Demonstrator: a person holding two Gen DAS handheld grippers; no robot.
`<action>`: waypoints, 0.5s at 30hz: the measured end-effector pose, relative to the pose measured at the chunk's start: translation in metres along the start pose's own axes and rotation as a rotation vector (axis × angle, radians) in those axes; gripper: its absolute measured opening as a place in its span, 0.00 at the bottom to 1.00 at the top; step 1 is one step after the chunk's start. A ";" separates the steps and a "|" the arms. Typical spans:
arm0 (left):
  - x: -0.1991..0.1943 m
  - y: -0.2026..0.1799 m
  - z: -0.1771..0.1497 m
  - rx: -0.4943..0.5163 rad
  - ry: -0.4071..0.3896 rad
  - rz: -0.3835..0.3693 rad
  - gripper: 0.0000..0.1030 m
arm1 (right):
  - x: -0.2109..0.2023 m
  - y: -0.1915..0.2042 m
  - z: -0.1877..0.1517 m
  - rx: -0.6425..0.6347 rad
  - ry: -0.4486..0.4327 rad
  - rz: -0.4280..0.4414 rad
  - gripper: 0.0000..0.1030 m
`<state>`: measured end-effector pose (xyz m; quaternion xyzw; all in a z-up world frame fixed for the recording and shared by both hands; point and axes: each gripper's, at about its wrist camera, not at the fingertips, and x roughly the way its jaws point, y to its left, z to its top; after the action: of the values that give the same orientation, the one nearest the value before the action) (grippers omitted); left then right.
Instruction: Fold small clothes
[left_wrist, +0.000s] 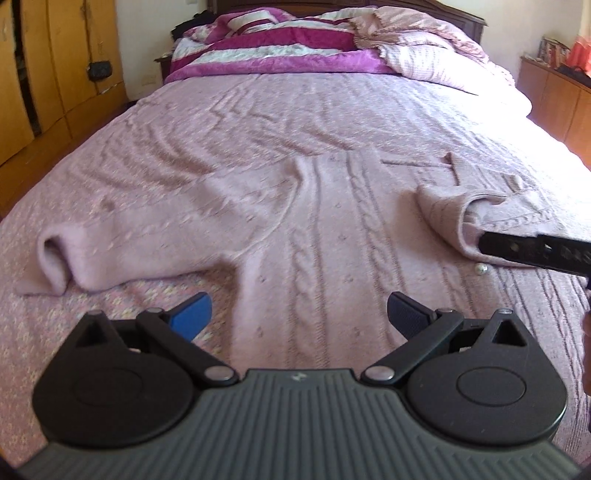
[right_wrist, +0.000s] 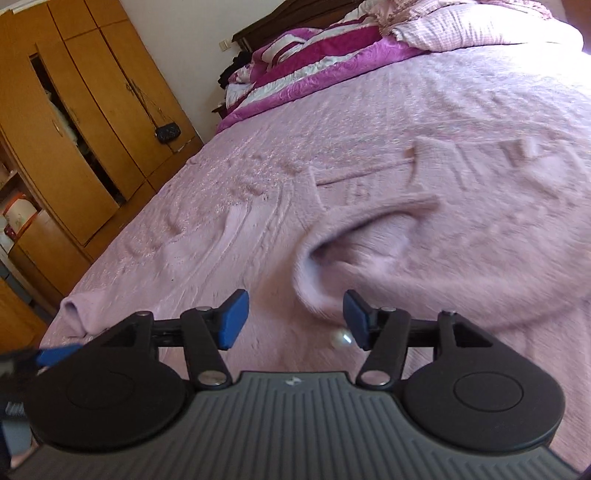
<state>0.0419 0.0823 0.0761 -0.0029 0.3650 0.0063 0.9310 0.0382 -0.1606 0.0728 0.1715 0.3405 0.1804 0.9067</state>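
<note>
A wooden wardrobe (right_wrist: 74, 122) stands along the far left wall, and beside it the bed (left_wrist: 258, 122) runs away under a pink cover, with a heap of striped magenta blankets (left_wrist: 280, 48) at its head. A pale pink cable-knit sweater (left_wrist: 325, 236) lies spread flat on the bed near its foot. Its left sleeve (left_wrist: 110, 243) stretches out to the side, cuff open. The left gripper (left_wrist: 299, 314) hovers just above the lower part of the sweater with its jaws wide apart and nothing between them. Further right, the other sleeve (left_wrist: 458, 218) is folded in over the body. The right gripper (right_wrist: 295, 321) is just beside that folded sleeve, jaws apart and holding nothing, with a small pearl-like bead (right_wrist: 341, 338) lying near its right finger.
</note>
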 end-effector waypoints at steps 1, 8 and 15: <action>0.001 -0.004 0.002 0.008 -0.005 -0.006 1.00 | -0.011 -0.005 -0.002 -0.009 -0.017 -0.021 0.65; 0.013 -0.044 0.026 0.077 -0.053 -0.073 1.00 | -0.043 -0.047 -0.007 -0.094 -0.132 -0.253 0.68; 0.039 -0.097 0.048 0.201 -0.112 -0.117 1.00 | -0.038 -0.085 -0.009 -0.085 -0.188 -0.347 0.68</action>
<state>0.1043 -0.0141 0.0848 0.0694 0.3106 -0.0843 0.9442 0.0233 -0.2504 0.0506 0.0882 0.2708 0.0190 0.9584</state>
